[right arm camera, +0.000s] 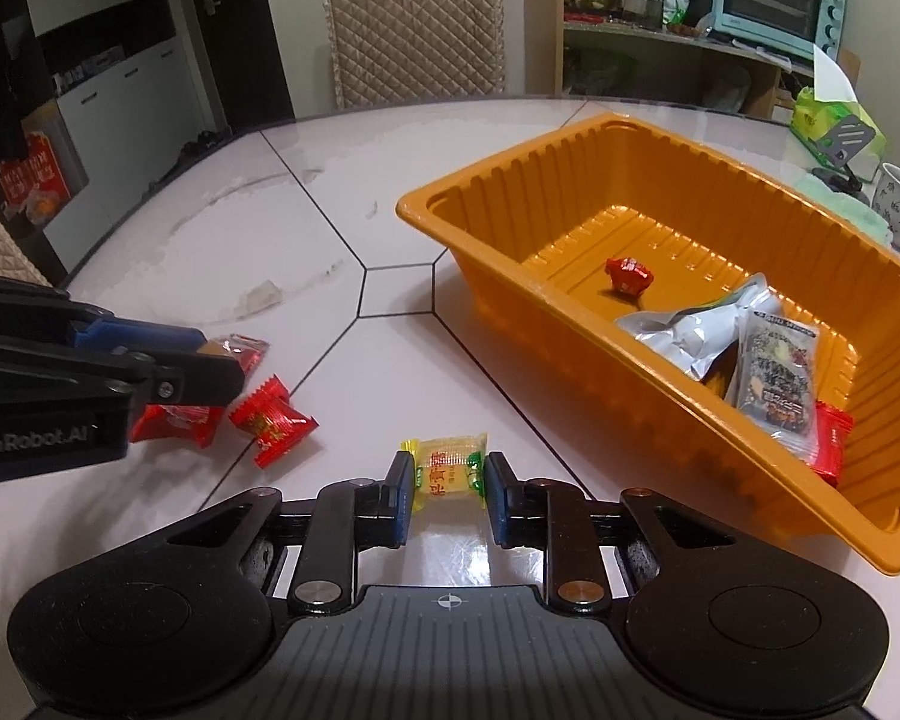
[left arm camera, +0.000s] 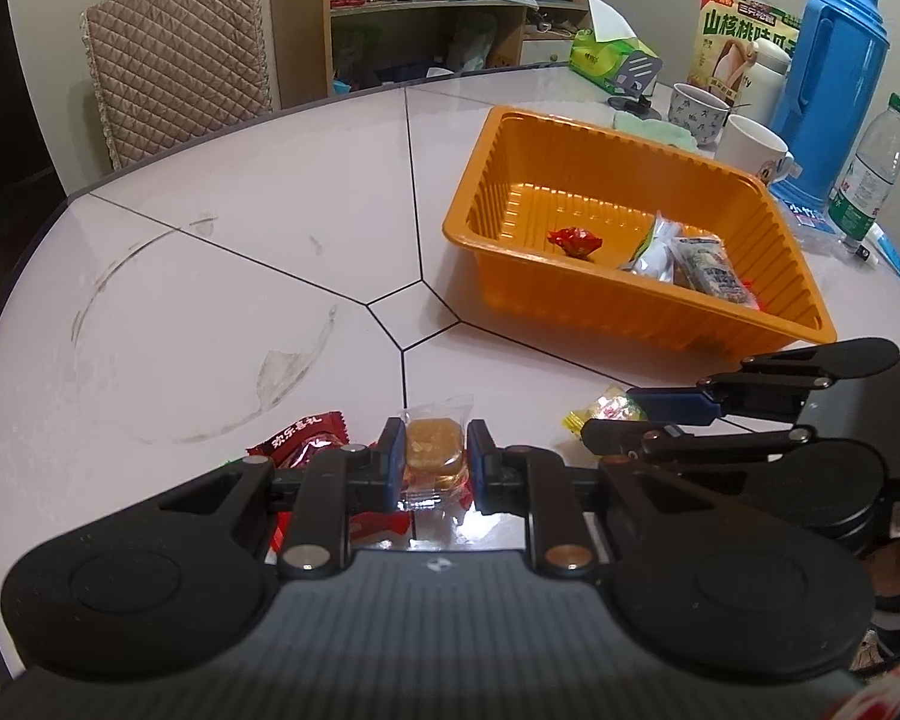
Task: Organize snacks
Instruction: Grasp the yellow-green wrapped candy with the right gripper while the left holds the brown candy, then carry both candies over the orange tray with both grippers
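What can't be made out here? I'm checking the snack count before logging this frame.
- Right wrist view: the red packet in the orange tray is half hidden behind the dark snack pack.
- Left wrist view: the red wrapper is partly covered by the left gripper.
- Right wrist view: red candies beneath the left gripper's finger; count unclear.

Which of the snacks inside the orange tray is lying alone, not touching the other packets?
The small red wrapped candy on the orange tray's floor. The silver pouch, dark packet and red packet are piled together.
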`<action>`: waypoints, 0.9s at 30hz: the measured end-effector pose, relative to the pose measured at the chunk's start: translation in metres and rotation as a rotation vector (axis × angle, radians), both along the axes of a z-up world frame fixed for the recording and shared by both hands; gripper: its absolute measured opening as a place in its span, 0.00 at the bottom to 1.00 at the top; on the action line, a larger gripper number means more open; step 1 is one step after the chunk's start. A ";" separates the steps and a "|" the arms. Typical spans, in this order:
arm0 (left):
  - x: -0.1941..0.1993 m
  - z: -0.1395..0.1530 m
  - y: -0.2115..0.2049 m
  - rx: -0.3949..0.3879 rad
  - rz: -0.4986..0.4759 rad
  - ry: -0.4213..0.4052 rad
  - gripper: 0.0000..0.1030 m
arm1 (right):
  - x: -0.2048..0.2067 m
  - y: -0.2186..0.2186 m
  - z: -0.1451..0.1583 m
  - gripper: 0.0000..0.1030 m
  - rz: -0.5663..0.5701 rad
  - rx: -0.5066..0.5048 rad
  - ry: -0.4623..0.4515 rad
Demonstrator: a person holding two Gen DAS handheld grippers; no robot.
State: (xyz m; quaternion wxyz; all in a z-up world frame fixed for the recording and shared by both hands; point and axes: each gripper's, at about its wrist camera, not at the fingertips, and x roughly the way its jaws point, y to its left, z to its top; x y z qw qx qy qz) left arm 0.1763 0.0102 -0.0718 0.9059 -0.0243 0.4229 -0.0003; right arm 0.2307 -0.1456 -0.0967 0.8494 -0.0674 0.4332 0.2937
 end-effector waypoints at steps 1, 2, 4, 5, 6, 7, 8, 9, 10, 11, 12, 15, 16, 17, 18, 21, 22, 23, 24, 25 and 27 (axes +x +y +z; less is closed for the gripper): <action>0.000 0.001 -0.001 0.000 -0.003 -0.002 0.18 | -0.001 -0.001 0.002 0.25 -0.002 0.005 -0.002; 0.000 0.003 -0.001 0.000 -0.005 -0.004 0.18 | -0.002 -0.003 0.005 0.25 -0.006 0.011 -0.004; 0.000 0.006 -0.003 0.000 -0.012 -0.010 0.18 | -0.004 -0.007 0.010 0.25 -0.013 0.023 -0.005; 0.000 0.007 -0.005 -0.001 -0.016 -0.013 0.18 | -0.005 -0.009 0.012 0.25 -0.017 0.029 -0.005; 0.000 0.009 -0.006 -0.001 -0.020 -0.016 0.18 | -0.006 -0.011 0.015 0.25 -0.022 0.036 -0.006; 0.001 0.010 -0.008 -0.001 -0.024 -0.019 0.18 | -0.007 -0.014 0.018 0.25 -0.026 0.041 -0.008; 0.001 0.012 -0.009 -0.002 -0.029 -0.022 0.18 | -0.009 -0.017 0.021 0.25 -0.033 0.048 -0.009; 0.001 0.014 -0.011 -0.003 -0.034 -0.026 0.18 | -0.010 -0.020 0.024 0.25 -0.039 0.054 -0.010; 0.001 0.016 -0.013 -0.005 -0.040 -0.030 0.18 | -0.012 -0.024 0.028 0.25 -0.047 0.062 -0.012; 0.002 0.018 -0.015 -0.007 -0.046 -0.035 0.18 | -0.013 -0.029 0.032 0.25 -0.057 0.071 -0.013; 0.003 0.020 -0.017 -0.009 -0.054 -0.039 0.18 | -0.014 -0.033 0.036 0.25 -0.067 0.077 -0.016; 0.007 0.027 -0.025 -0.006 -0.079 -0.057 0.18 | -0.016 -0.048 0.047 0.25 -0.105 0.092 -0.023; 0.009 0.029 -0.028 -0.007 -0.088 -0.063 0.18 | -0.016 -0.053 0.050 0.25 -0.118 0.097 -0.025; 0.011 0.031 -0.031 -0.009 -0.097 -0.069 0.18 | -0.016 -0.059 0.054 0.25 -0.135 0.103 -0.028; 0.013 0.032 -0.035 -0.011 -0.108 -0.075 0.18 | -0.015 -0.064 0.057 0.25 -0.152 0.107 -0.031; 0.022 0.038 -0.045 -0.004 -0.139 -0.091 0.18 | -0.010 -0.079 0.068 0.25 -0.203 0.121 -0.042; 0.026 0.039 -0.049 -0.003 -0.150 -0.096 0.18 | -0.008 -0.085 0.071 0.25 -0.220 0.127 -0.046; 0.030 0.041 -0.053 -0.002 -0.159 -0.100 0.18 | -0.006 -0.090 0.074 0.25 -0.233 0.130 -0.049; 0.034 0.042 -0.056 -0.001 -0.168 -0.103 0.18 | -0.004 -0.095 0.077 0.25 -0.248 0.132 -0.055; 0.039 0.043 -0.059 -0.002 -0.177 -0.105 0.18 | -0.001 -0.099 0.080 0.25 -0.262 0.133 -0.061; 0.050 0.044 -0.066 -0.005 -0.190 -0.104 0.18 | 0.006 -0.107 0.083 0.25 -0.293 0.135 -0.073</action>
